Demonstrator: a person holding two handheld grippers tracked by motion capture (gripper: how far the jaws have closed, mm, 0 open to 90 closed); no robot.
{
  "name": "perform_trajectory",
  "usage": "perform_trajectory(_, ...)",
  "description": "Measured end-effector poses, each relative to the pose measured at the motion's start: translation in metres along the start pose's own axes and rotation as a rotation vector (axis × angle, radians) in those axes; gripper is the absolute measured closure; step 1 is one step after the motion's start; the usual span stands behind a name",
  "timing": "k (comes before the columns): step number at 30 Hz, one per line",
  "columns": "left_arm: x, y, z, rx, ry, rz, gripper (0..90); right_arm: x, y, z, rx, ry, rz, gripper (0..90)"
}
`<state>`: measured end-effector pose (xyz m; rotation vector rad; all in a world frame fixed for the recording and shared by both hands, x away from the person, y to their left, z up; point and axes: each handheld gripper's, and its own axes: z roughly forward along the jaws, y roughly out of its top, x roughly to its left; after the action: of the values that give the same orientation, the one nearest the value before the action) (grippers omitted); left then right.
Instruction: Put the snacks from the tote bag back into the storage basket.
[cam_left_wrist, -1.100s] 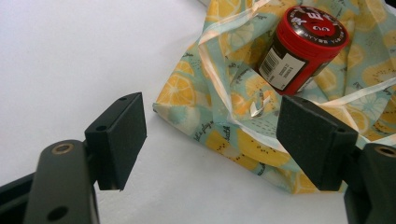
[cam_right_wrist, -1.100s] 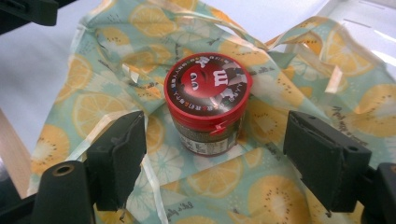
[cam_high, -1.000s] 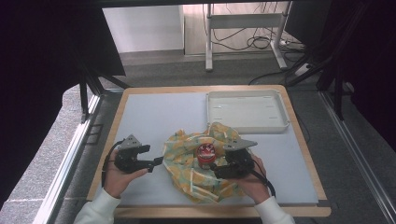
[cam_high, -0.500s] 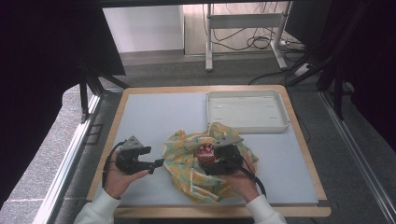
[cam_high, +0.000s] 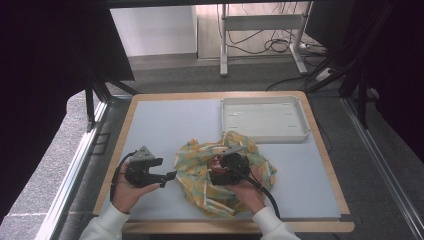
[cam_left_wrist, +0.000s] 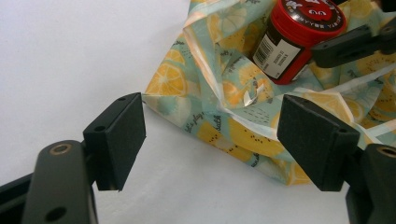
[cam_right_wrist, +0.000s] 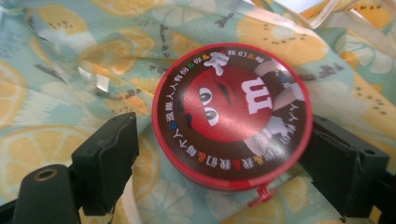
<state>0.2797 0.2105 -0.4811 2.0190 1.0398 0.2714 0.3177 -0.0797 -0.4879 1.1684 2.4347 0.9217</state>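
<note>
Near the bench's front edge: left gripper (cam_high: 170, 176) held with jaws apart, nothing between, just short of the lemon-print bag (cam_high: 200, 187). Further in: right gripper (cam_right_wrist: 224, 163), jaws just opened wide, straddling the red-lidded can (cam_right_wrist: 231, 114) on the bag. By the far right corner: white tray (cam_high: 264, 135).
</note>
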Motion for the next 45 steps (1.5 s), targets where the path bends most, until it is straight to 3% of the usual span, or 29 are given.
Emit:
perform_trajectory(5,0.0,0.0,0.0,0.0,-0.004,-0.002,23.8,0.003,0.001,0.004,0.009,-0.048,0.001,24.3)
perform_trajectory(10,0.001,-0.001,0.0,0.003,-0.005,-0.003,23.9,0.002,0.002,0.003,0.012,-0.045,-0.005,25.4)
perform_trajectory(21,0.002,-0.001,-0.001,-0.002,-0.006,-0.005,24.2,0.005,0.002,0.0,0.022,-0.008,-0.024,25.9)
perform_trajectory(45,0.003,-0.001,-0.002,-0.006,-0.005,-0.009,24.4,-0.004,0.006,-0.036,-0.059,0.064,-0.053,25.9)
